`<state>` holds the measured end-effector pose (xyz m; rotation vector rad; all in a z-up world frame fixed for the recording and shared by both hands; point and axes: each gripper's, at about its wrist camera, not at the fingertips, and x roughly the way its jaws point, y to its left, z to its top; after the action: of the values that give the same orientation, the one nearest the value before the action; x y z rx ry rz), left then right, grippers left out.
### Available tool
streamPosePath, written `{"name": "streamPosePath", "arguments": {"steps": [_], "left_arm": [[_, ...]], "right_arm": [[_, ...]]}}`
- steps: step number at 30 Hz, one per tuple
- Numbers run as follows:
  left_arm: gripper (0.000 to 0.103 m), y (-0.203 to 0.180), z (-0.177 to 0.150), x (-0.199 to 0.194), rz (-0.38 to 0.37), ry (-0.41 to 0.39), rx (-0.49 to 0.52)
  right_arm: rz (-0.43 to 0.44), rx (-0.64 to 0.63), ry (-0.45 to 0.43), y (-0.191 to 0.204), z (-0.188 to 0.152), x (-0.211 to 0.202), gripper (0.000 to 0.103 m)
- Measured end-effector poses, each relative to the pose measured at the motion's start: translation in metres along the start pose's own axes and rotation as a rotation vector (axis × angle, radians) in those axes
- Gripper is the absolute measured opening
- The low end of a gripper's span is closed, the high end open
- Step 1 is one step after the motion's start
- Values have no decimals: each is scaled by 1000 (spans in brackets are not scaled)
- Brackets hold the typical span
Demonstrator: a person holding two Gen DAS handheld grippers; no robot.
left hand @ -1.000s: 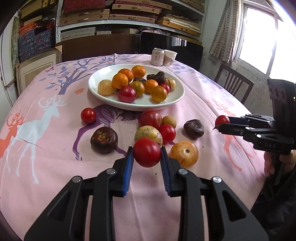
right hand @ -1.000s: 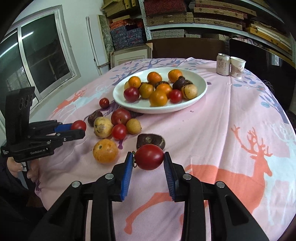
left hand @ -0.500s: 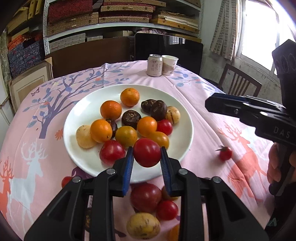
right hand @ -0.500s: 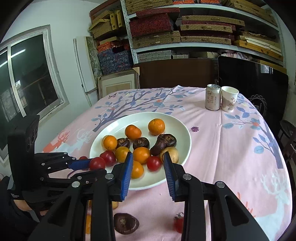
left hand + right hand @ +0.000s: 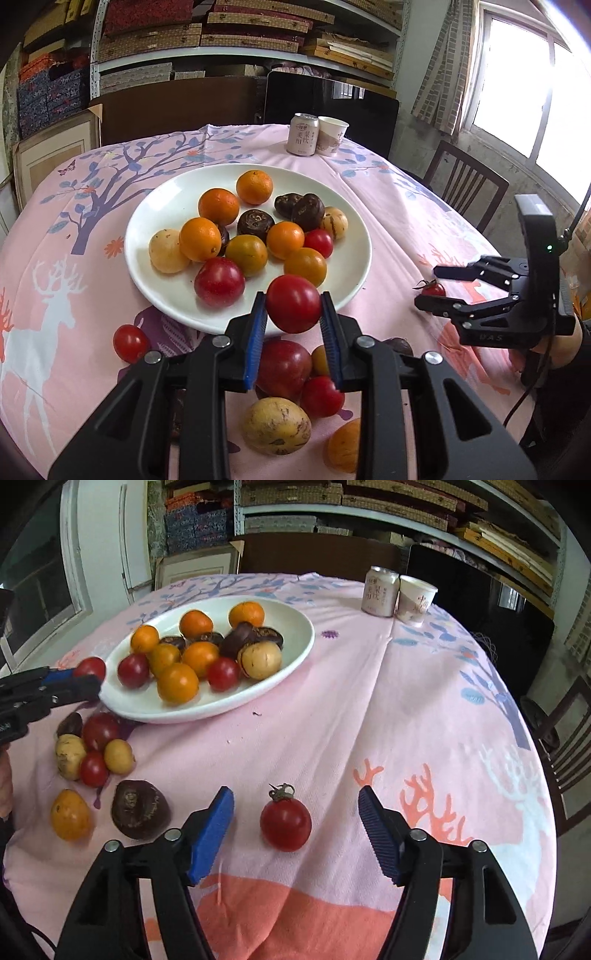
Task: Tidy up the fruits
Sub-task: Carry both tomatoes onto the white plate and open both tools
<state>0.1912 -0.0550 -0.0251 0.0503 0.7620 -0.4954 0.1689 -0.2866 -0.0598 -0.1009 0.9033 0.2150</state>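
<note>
My left gripper (image 5: 293, 317) is shut on a red tomato (image 5: 293, 303) and holds it above the near rim of the white plate (image 5: 343, 273), which carries oranges, dark fruits and tomatoes. In the right wrist view the same gripper (image 5: 79, 681) holds that tomato (image 5: 89, 667) at the plate's left edge (image 5: 207, 709). My right gripper (image 5: 295, 823) is open wide around a small stemmed red tomato (image 5: 285, 823) lying on the pink cloth. It also shows in the left wrist view (image 5: 434, 286), open, with that tomato (image 5: 433, 289) between its fingers.
Loose fruits lie near the plate: a big red one (image 5: 284, 363), a yellow one (image 5: 276, 425), a cherry tomato (image 5: 130, 343), a dark fruit (image 5: 139, 809), an orange one (image 5: 70, 814). A can (image 5: 303, 133) and paper cup (image 5: 331, 136) stand at the far edge. A chair (image 5: 465, 186) stands to the right.
My left gripper carried its tomato from the loose fruits up to the plate's near rim. My right gripper let go of the small tomato, which now lies on the cloth, and opened wide around it.
</note>
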Motion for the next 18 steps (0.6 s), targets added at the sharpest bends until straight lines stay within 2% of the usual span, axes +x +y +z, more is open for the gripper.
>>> {"name": "streamPosePath", "arguments": {"steps": [1,4,6,10,14,16,18], "left_arm": [[28,1,-1,1,3,3,-5],[28,3,0,3,5,12,-11],[28,1,5,7,11,15,0],[28,0,17,20,23,34,11],[30,7,18,36,49,69,-11],[39,10,17,37,47,64,-21],[57,12,16,31,35,41,-33]], "right_arm": [[36,11,45,0,-1,10,28],[24,-9,17,7,-2,2,28],[30,-4,-37,8,5,-12,28],[47,8,-149,11,40,-35,28],[73,-13,-197,26,71,-24,28],[82,-20,-197,35,79,-8,28],[106,0,-207,38,78,1,32]]}}
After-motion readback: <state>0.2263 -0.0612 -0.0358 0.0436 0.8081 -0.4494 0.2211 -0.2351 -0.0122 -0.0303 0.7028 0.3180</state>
